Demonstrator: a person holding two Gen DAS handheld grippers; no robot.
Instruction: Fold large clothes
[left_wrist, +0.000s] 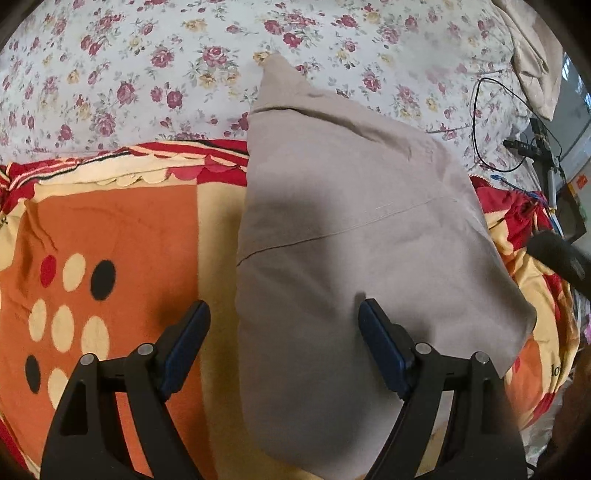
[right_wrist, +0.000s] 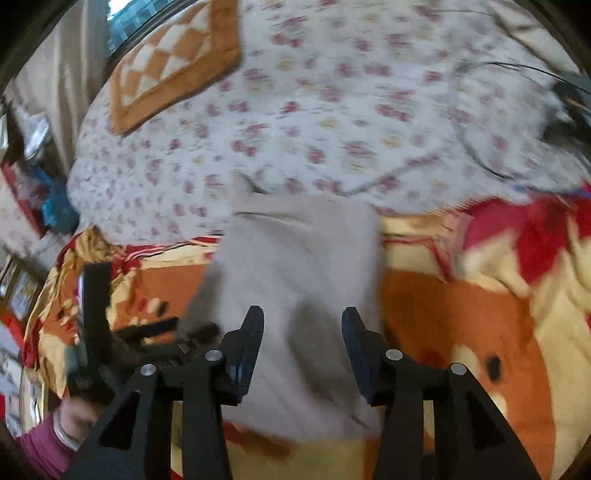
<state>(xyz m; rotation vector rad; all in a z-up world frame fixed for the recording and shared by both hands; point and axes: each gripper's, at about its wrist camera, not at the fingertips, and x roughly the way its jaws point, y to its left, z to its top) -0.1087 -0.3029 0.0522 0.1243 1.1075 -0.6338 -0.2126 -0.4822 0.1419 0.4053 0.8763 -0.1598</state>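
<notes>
Grey garment (left_wrist: 351, 229) lies folded into a long panel on the orange-and-cream patterned blanket (left_wrist: 122, 236), its far tip reaching onto the floral bedsheet (left_wrist: 147, 55) beyond. Left gripper (left_wrist: 284, 314) hovers over the near left edge of the cloth with jaws wide apart — nothing between the pads. Right gripper (right_wrist: 303, 321) hangs above the same cloth, jaws partly apart and empty; that view is blurred. A black cable (left_wrist: 480, 122) loops at the sheet's right side.

left gripper (left_wrist: 284, 314): black, blue-padded fingers (left_wrist: 380, 347), silver screws | sleeve (right_wrist: 40, 448): magenta | bangle (right_wrist: 64, 432): silver
</notes>
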